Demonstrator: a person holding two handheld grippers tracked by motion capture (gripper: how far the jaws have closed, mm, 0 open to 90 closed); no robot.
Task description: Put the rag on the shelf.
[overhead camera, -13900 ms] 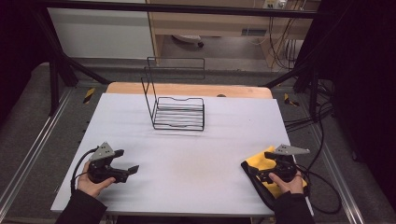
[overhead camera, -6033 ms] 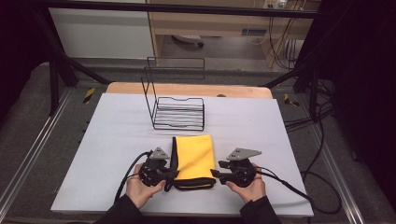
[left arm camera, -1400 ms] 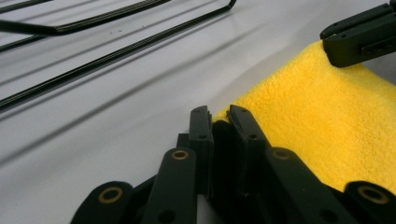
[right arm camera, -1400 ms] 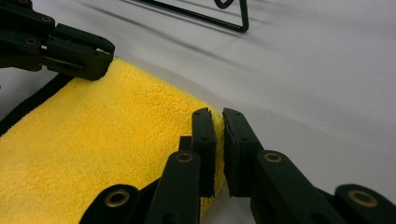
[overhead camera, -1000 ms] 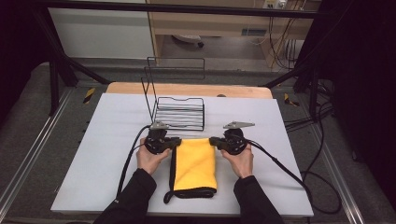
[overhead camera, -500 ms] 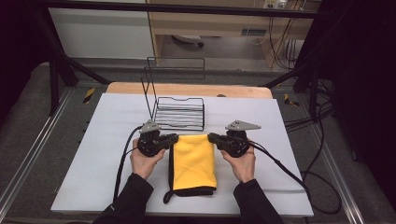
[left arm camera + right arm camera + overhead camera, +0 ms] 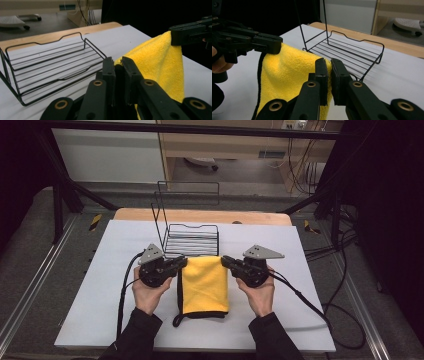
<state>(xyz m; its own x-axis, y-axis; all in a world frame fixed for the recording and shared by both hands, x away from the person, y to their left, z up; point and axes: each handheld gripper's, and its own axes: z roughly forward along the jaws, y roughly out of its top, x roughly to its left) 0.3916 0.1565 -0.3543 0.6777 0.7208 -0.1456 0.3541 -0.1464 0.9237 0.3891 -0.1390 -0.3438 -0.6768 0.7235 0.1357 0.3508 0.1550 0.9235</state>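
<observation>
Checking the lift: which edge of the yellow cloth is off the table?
The far edge of the yellow cloth, by the wire rack, pinched by the left gripper and right gripper.

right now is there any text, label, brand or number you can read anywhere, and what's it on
No readable text anywhere.
Folded yellow terry cloth with black trim: no tag or print visible.
Black wire rack: no label.
Black left gripper and black right gripper, both clamped on the cloth's far corners: no markings legible.
Small blue-grey panel on the wooden furniture behind the table: may carry print, too small and blurred to read.
</observation>
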